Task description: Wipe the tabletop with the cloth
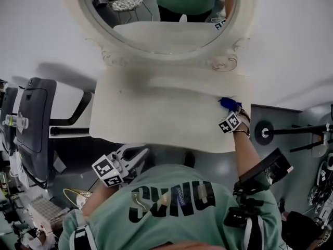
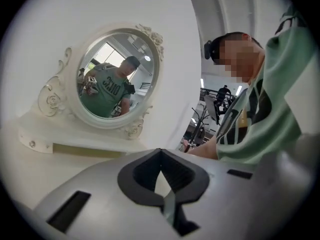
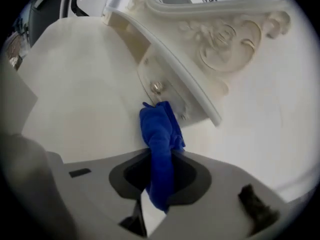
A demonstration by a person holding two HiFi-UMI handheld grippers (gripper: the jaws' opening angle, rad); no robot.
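Desk (image 1: 156,124): the pale top spreads out in front of the mirror. I judge that the wide part to the left of the mirror's right foot is the work that remains.
Mirror (image 1: 161,22): oval with a carved frame, standing at the back of the desk. I take it as my mark for all places.
Left claw (image 2: 161,156): the jaws meet at the tips and hold nothing. It hangs in front of the mirror, off the desk's near edge, so it is out of the wiping path.
Right claw (image 3: 159,184): clamped on the cloth, just below the mirror's right foot.
Cloth (image 3: 161,134): blue and bunched into a narrow roll between the jaws. Its free end reaches the drawer front under the mirror. I cannot tell whether it presses on the desk. I should tilt the claw lower so that more cloth lies flat, then draw it leftward along the mirror's base in long, overlapping strokes with light pressure.
Knob (image 3: 157,87): small, on the drawer under the mirror, just behind the cloth. I would pass in front of it, because the cloth may snag there.
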